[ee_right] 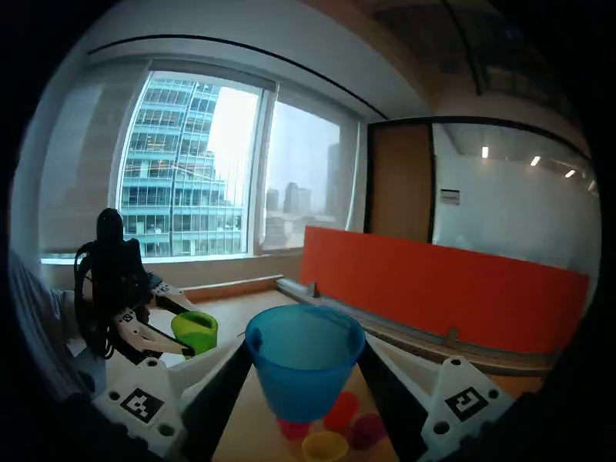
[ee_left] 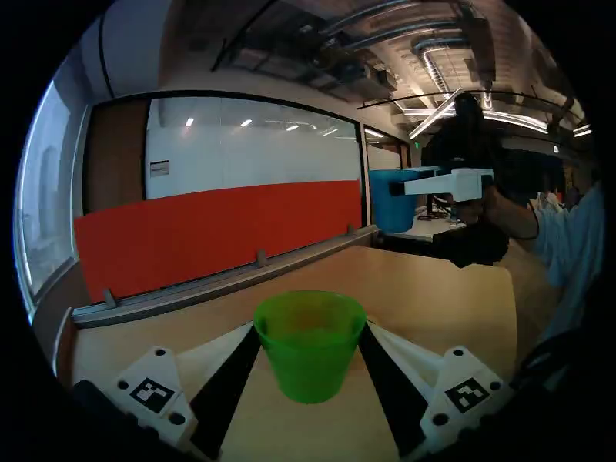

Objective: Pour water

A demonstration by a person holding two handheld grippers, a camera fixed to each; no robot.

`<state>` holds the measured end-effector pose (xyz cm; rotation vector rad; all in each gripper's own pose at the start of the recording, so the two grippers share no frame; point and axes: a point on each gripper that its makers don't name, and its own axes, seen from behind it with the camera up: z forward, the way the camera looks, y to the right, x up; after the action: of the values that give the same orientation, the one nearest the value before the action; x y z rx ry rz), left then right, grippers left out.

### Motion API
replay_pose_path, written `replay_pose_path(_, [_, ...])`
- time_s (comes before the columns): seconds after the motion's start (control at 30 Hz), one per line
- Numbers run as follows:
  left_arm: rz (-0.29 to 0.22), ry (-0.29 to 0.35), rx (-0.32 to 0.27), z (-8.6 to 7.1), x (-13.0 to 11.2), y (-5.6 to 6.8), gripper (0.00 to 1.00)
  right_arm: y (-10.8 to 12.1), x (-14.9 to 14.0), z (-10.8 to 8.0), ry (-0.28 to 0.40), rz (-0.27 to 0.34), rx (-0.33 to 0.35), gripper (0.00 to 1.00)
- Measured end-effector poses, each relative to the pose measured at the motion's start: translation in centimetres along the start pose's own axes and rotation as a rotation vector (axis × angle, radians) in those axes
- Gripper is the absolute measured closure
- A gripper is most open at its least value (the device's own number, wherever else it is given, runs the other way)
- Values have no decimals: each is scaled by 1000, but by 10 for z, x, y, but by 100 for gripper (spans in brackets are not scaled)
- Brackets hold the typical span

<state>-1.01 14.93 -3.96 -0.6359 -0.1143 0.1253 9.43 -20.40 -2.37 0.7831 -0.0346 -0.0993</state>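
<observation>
**Office with an orange partition**

A wooden desk point(ee_left: 431, 285) is backed by an orange partition point(ee_left: 215, 231), behind which a glass wall point(ee_left: 254, 150) is set. Pipes point(ee_left: 369, 27) and strip lights point(ee_left: 435, 115) are hung overhead. Towers point(ee_right: 165, 177) are seen through a tall window point(ee_right: 304, 185).

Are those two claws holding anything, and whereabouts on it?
Yes. The left gripper clamps a green cup by its side walls; the right gripper clamps a blue cup likewise.
</observation>
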Motion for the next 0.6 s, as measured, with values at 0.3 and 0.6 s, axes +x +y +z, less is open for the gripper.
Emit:
replay_pose_path(0.3, [13, -49, -14, 6, -13, 2, 14, -5, -35, -6, -61, 16, 39, 9])
replay_pose_path(0.6, [22, -119, -24, 13, -34, 3, 14, -4, -72, -10, -121, 21, 54, 8])
